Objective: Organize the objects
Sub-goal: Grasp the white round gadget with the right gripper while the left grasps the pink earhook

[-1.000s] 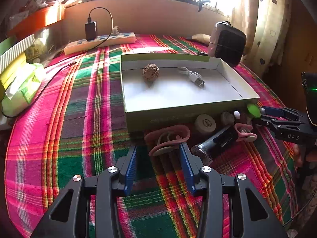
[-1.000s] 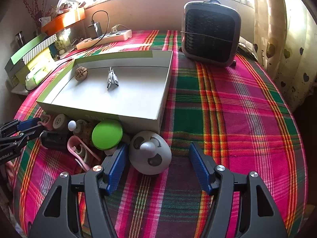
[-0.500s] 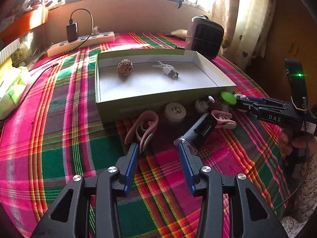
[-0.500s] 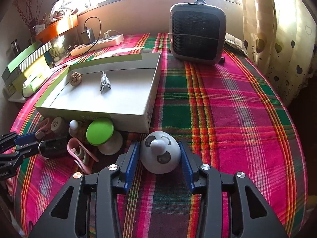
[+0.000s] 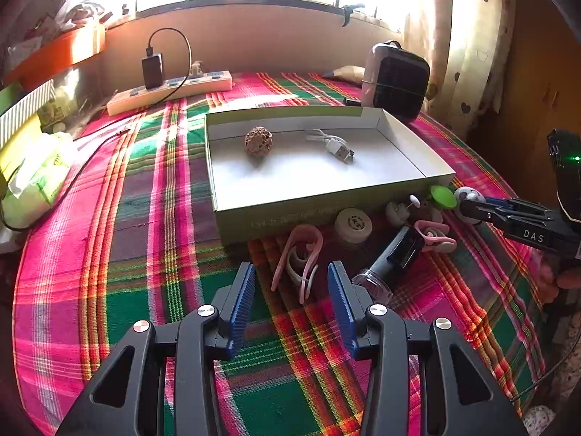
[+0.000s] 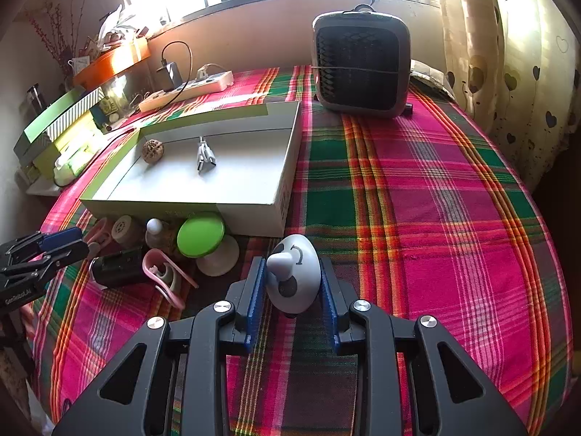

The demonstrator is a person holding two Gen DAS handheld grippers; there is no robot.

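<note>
Right gripper (image 6: 292, 283): jaws just closing, pads now pinch white dome-shaped gadget with grey knob (image 6: 293, 276) on plaid cloth before shallow green-sided cardboard tray (image 6: 189, 205); knob points up-left. Left gripper (image 5: 290, 290): wide, straddling pink clip (image 5: 299, 258), long axis toward tray

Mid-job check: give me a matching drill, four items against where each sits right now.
Items:
1. white dome toy
2. walnut shell
3. pink clip
4. green lid

Places:
A. ahead of the open left tool
B. inside the box
C. against the box's front wall
D. clamped in the right tool

Pairs: 1-D, 2-B, 3-A, 4-C
</note>
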